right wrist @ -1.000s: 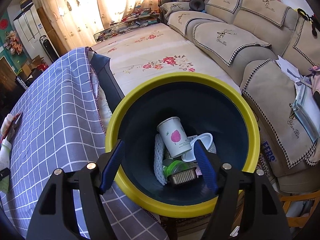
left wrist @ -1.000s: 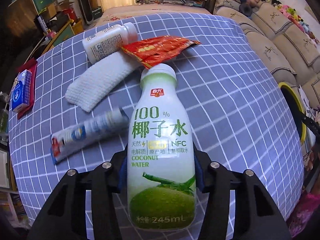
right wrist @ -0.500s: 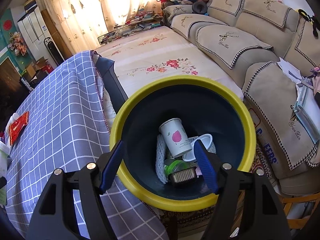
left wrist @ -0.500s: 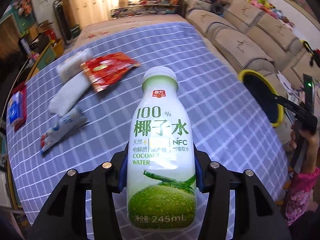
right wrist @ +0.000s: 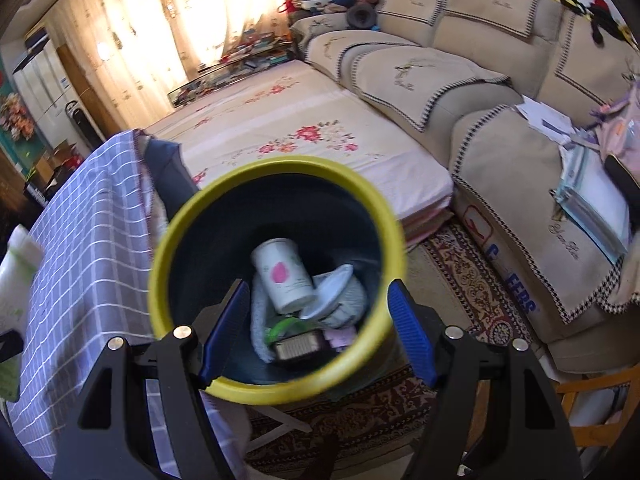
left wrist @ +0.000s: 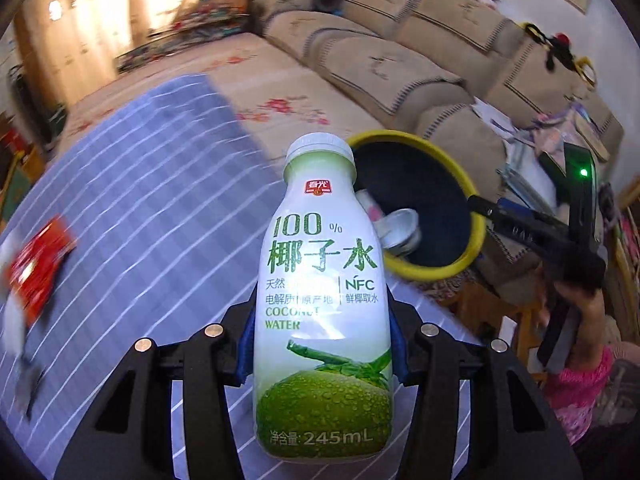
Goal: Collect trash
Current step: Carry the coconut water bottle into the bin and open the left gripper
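Observation:
My left gripper (left wrist: pixel 322 320) is shut on a white and green coconut water bottle (left wrist: pixel 324 300), held upright over the right edge of the grey checked tablecloth (left wrist: pixel 160 200). Just behind the bottle's cap stands the dark bin with a yellow rim (left wrist: pixel 404 135). In the right wrist view the same bin's rim (right wrist: pixel 160 280) lies below my right gripper (right wrist: pixel 316 286), which is open and holds nothing. A white cup with a pink mark (right wrist: pixel 284 276), a lid, cloth and a small tin lie inside. The bottle (right wrist: pixel 16 276) shows at that view's left edge.
A red wrapper (left wrist: pixel 36 272) lies blurred on the table at the left. A beige sofa (right wrist: pixel 440 80) and a floral mattress (right wrist: pixel 300 120) stand behind the bin, with a patterned rug (right wrist: pixel 460 272) beside it. A hand (left wrist: pixel 576 304) holds the right gripper (left wrist: pixel 480 204) by the bin's rim.
The left gripper has swung right with the bottle, from over the table's middle to its right edge beside the bin. The right gripper has shifted, so the bin sits further left under it.

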`<state>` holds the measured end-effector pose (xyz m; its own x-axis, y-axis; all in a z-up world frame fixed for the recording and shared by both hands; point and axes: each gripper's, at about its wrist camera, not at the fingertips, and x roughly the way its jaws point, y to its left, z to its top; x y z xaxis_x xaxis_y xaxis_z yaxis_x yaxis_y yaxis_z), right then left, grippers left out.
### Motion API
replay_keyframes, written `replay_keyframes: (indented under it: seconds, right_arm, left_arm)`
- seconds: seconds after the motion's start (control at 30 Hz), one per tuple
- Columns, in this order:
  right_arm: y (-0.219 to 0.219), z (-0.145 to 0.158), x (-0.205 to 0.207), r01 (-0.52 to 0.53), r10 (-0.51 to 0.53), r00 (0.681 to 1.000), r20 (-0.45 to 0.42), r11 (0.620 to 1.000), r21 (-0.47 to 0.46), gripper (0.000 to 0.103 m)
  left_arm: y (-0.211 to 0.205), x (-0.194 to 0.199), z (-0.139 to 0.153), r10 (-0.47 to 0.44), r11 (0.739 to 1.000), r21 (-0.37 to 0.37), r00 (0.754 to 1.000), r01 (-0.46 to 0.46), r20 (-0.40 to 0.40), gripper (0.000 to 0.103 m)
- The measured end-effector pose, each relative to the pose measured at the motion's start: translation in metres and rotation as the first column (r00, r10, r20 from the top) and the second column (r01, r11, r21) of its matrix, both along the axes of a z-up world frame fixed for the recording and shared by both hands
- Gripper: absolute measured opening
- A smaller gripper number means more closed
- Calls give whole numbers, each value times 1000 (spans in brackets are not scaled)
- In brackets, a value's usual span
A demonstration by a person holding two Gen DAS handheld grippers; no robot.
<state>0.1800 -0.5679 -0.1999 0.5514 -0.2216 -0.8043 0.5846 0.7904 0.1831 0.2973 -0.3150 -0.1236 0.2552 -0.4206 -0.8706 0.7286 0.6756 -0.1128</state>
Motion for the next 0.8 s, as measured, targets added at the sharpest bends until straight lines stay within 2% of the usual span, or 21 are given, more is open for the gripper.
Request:
replay_keyframes:
  seconds: [0.2, 0.43, 0.6, 0.7, 0.8]
  right_arm:
    - [-32, -6, -26, 61, -61, 998, 3, 998, 20, 68]
    - [-50, -10, -39, 86, -86, 996, 9, 996, 36, 71]
    - [-50, -13, -38, 76, -77, 997, 9, 996, 46, 71]
    - [-49, -13, -34, 62, -63, 998, 10, 997, 46, 71]
    - [-43, -13, -29, 48, -49, 999, 9, 998, 45, 71]
  left_arm:
    - [-98, 2, -30, -96, 995, 38, 995, 97, -38, 51]
    - [-163, 12, -71, -105, 992, 60, 992, 110, -75, 51]
    - [-178, 25, -89, -59, 995, 73, 997, 62, -47, 54]
    - [-170, 29, -84, -41, 998, 45, 998, 43, -37, 59]
    - [-149, 27, -67, -28, 1000, -7, 999, 28, -23, 61]
